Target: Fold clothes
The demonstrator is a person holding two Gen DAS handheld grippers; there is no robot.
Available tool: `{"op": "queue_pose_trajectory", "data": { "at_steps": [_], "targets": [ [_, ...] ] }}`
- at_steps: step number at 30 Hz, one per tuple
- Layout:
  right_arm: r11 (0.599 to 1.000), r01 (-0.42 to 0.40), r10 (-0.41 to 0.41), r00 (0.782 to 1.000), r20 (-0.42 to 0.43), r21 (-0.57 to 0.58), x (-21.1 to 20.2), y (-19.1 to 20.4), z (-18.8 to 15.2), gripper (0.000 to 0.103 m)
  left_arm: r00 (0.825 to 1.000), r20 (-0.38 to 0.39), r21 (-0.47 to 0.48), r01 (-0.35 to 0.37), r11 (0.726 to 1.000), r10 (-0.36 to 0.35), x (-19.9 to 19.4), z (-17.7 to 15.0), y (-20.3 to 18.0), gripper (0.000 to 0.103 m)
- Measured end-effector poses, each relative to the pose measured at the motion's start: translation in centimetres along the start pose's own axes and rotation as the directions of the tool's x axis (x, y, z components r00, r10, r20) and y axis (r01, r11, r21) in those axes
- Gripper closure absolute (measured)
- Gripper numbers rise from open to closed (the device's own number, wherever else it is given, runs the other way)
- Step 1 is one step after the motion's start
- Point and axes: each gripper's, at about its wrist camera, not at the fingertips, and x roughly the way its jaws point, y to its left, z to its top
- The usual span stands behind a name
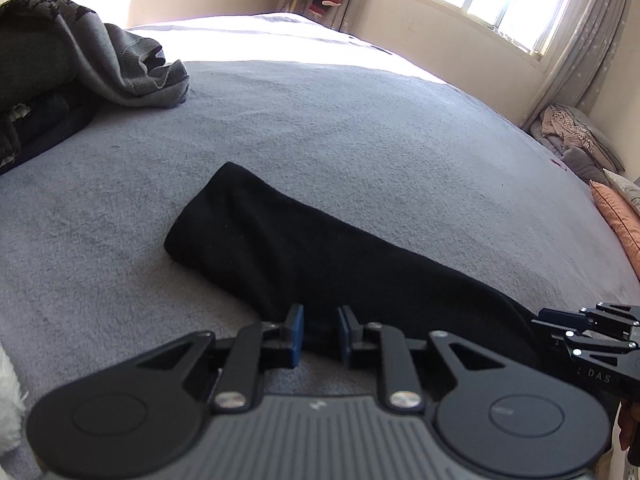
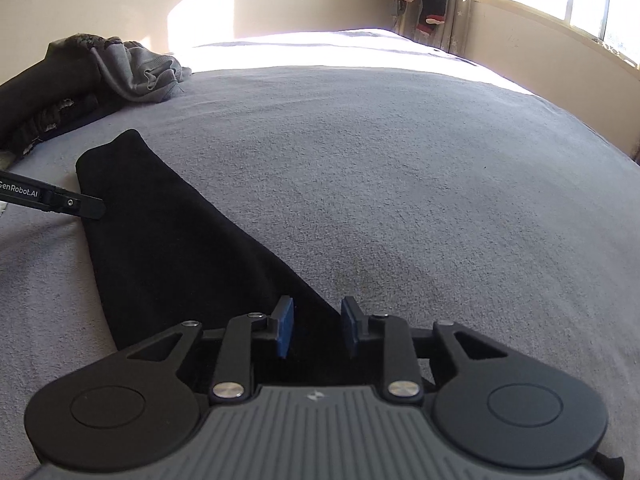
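**Loose fabric and a shallow bite: where this fold could slip**

A long black garment (image 1: 304,248) lies flat on the grey bed (image 1: 360,140), stretched as a narrow band from its rounded far end toward the camera side. The left hand-held gripper (image 1: 320,334) sits low at the near long edge of the cloth, its 2 blue pads apart with dark fabric showing in the gap. The right hand-held gripper (image 2: 316,330) sits at the near end of the same band, jaws likewise apart, the cloth's slanting edge running between them. Neither is clamped on anything that can be seen.

The band may already be folded lengthwise or may be a single leg or sleeve laid out; the black cloth hides its layers, so this cannot be told.

Risks, as a judgement:
- If the jaws close this close to the edge, they may catch only the top layer, and the lower one would stay behind and skew the fold.
- A pinch that dips too low could gather the bed cover with the garment.
- Uneven lifting by the 2 sides would twist the band.
- The pile of dark and grey clothes (image 1: 68,64) lies well apart at the far left, so a wide swing toward it could drag the far end into it.
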Motion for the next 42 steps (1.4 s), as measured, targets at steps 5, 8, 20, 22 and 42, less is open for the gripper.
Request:
{"op": "queue_pose_trajectory", "data": {
  "at_steps": [5, 8, 20, 22, 42],
  "targets": [
    [0.997, 0.074, -0.075, 0.994, 0.075, 0.016, -1.4, -0.3, 0.8, 0.100, 1.000, -0.004, 0.014, -0.022, 1.000, 0.022, -0.1, 0.1, 0.0, 0.088],
    [0.997, 0.069, -0.070, 0.996, 0.058, 0.016, -0.9, -0.3, 1.0, 0.100, 1.000, -0.003, 0.013, -0.027, 1.000, 0.027, -0.2, 0.1, 0.0, 0.089],
    [0.996, 0.022, -0.034, 0.991, 0.129, 0.090, -2.2, -1.6, 1.0, 0.091, 0.998, 0.057, -0.007, 0.028, 1.000, -0.027, -1.6, 0.8, -0.3, 0.088],
    [0.998, -0.005, 0.001, 0.997, 0.074, 0.060, -1.0, -0.7, 0.6, 0.092, 0.995, 0.081, 0.018, 0.064, 0.998, -0.065, -1.9, 0.8, -0.9, 0.083],
    [0.953, 0.051, -0.076, 0.994, 0.073, 0.299, -11.2, -0.5, -10.5, 0.073, 0.999, 0.024, -0.100, -0.027, 0.995, 0.030, -0.2, 0.6, 3.3, 0.099]
  ]
}}
